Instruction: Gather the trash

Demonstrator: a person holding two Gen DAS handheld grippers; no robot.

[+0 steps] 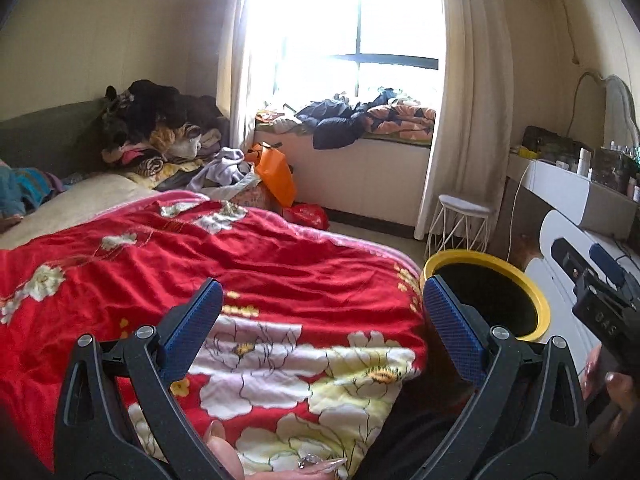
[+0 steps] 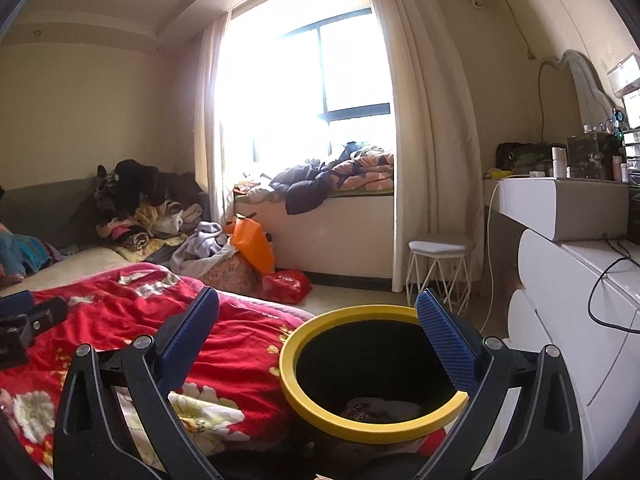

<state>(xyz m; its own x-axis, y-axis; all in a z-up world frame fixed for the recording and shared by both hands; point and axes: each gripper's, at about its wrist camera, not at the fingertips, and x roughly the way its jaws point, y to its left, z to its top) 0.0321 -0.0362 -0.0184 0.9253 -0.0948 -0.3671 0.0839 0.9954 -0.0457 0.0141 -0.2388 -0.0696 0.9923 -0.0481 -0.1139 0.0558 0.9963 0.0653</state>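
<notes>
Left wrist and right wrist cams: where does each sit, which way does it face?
Left wrist: on the left claw, over the red floral quilt, facing the window; open fingers, fingernails and the right claw show.
Right wrist: on the right claw, above the yellow-rimmed bin, facing the window; open fingers and the left claw show.
Shared: quilt, bin, window, white stool, orange bag.

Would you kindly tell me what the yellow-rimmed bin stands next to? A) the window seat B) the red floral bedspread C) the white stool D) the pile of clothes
B: the yellow-rimmed bin sits right beside the edge of the red floral bedspread, apart from the white stool farther back.
</notes>
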